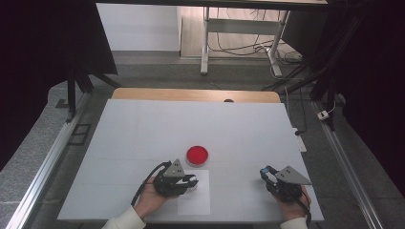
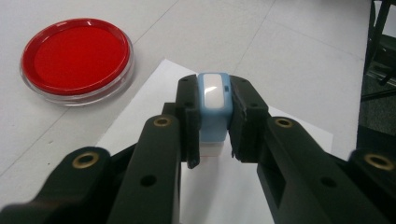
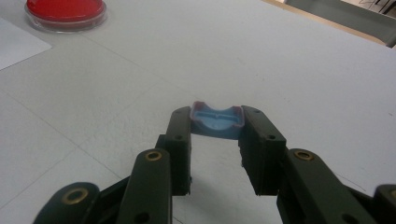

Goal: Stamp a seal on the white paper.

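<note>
My left gripper (image 2: 214, 128) is shut on a small light-blue stamp (image 2: 214, 105) with a white top face. It holds the stamp upright, its lower end on or just above a white sheet of paper (image 2: 233, 186). A round red ink pad (image 2: 76, 53) in a clear dish lies just beyond the sheet, to the left. My right gripper (image 3: 215, 135) is shut on a blue cap (image 3: 217, 120) with a reddish rim, low over the bare table. From above, the left gripper (image 1: 191, 181) sits near the pad (image 1: 197, 154) and the right gripper (image 1: 264, 172) stands apart at the right.
The white table (image 1: 143, 129) has a wooden strip along its far edge. Metal rails run down both sides of it. Behind it a desk frame (image 1: 206, 43) stands over loose cables. A corner of the paper (image 3: 16, 44) lies left of the right gripper.
</note>
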